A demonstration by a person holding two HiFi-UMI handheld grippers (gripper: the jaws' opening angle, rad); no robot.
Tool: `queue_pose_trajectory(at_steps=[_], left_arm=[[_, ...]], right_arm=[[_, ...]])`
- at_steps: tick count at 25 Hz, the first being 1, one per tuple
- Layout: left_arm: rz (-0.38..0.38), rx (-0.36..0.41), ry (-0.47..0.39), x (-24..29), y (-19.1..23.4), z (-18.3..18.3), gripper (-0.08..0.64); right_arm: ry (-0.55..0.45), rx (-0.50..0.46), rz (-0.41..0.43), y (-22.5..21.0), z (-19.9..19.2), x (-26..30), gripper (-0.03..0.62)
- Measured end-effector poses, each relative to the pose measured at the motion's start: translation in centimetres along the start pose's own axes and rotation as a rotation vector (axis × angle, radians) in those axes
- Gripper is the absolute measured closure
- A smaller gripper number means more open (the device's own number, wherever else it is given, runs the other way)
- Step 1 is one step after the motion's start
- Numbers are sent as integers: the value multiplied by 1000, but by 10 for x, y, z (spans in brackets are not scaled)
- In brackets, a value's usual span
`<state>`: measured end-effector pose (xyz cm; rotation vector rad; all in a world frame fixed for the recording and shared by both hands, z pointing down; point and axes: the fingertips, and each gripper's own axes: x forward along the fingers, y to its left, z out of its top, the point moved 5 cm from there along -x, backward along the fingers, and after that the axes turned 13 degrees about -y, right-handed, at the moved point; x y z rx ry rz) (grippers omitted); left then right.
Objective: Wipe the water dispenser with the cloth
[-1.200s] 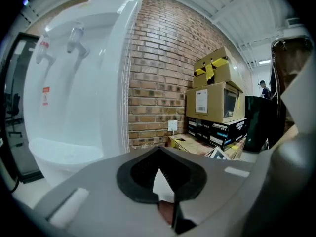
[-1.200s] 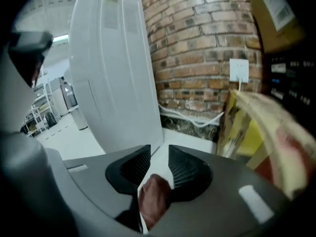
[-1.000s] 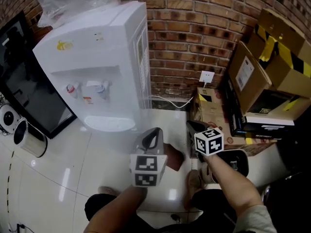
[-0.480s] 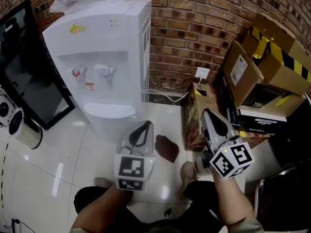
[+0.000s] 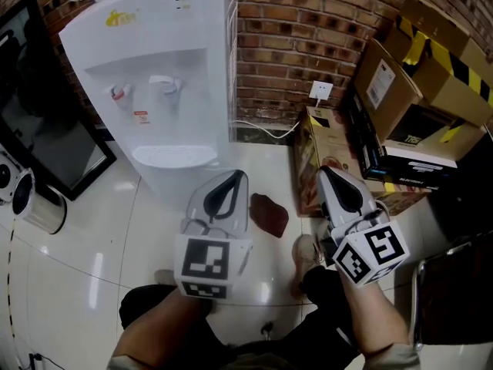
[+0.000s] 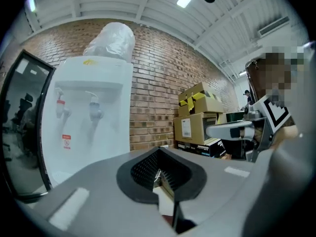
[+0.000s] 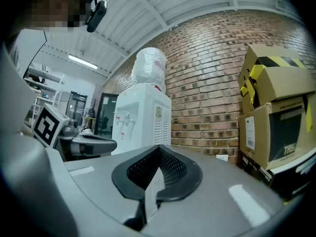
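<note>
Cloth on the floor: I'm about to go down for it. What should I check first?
1. Cloth located: ok, it lies on the floor between the two grippers in the head view.
2. Left gripper empty: ok, nothing between its fingers.
3. Right gripper empty: ok.
4. Fingers open for a grasp: not ok, both pairs are together.
5. Water dispenser front unobstructed: ok.
6. Cloth damp or dry: cannot tell.
</note>
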<state>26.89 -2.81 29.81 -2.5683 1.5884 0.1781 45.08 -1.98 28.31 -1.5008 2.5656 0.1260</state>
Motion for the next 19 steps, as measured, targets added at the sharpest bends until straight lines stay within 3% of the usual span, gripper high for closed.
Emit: queue_pose_trajectory(at_steps=[7, 19], left_arm=[[-28, -8, 32, -9, -6, -6, 560], [-35, -14, 13, -11, 0, 0, 560]], right_arm=[[4, 28, -78, -11, -8, -14, 581], [45, -8, -53, 5, -19, -18, 581]])
